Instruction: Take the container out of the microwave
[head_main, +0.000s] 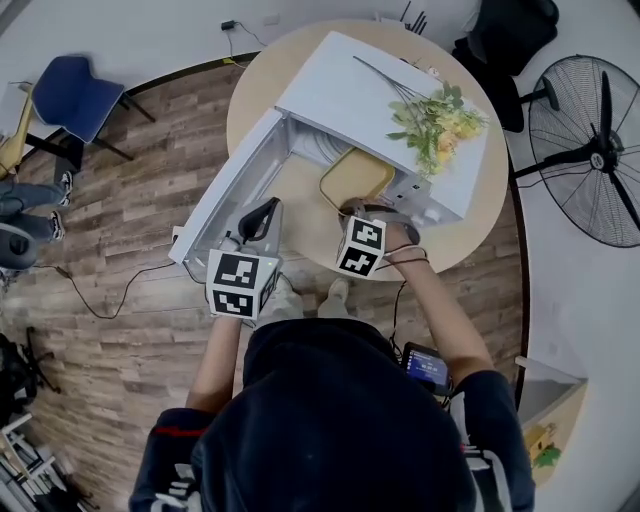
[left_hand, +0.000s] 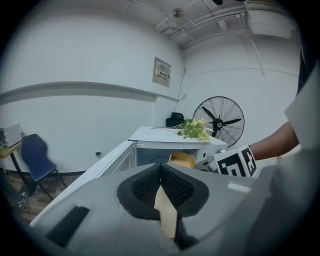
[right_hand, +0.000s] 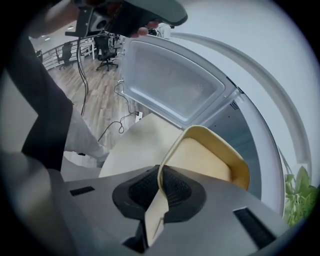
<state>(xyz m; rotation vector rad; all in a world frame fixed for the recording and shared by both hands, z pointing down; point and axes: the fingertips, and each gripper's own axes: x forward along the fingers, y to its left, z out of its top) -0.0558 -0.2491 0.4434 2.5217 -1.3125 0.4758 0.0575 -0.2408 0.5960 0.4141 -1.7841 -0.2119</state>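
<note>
Container (right_hand: 212, 155) rim clamped in right gripper (right_hand: 160, 176) jaws at microwave (head_main: 335, 90) mouth; left gripper (left_hand: 161, 172) jaws closed.

**Microwave station: positions of parts**

The white box microwave (head_main: 370, 95) stands on the round tan wooden table (head_main: 255, 85), with its white door (head_main: 225, 190) open to the left. The yellow rectangular plastic container (head_main: 357, 177) is at the cavity opening, its near rim clamped in the right gripper (head_main: 352, 210). The left gripper (head_main: 262, 215), jaws together, is left of it, beside the door. A green-and-yellow flower bunch (head_main: 435, 120) lies on the microwave. A black pedestal fan (head_main: 590, 150) stands right of the table, and a blue chair (head_main: 75, 95) stands far left.
</note>
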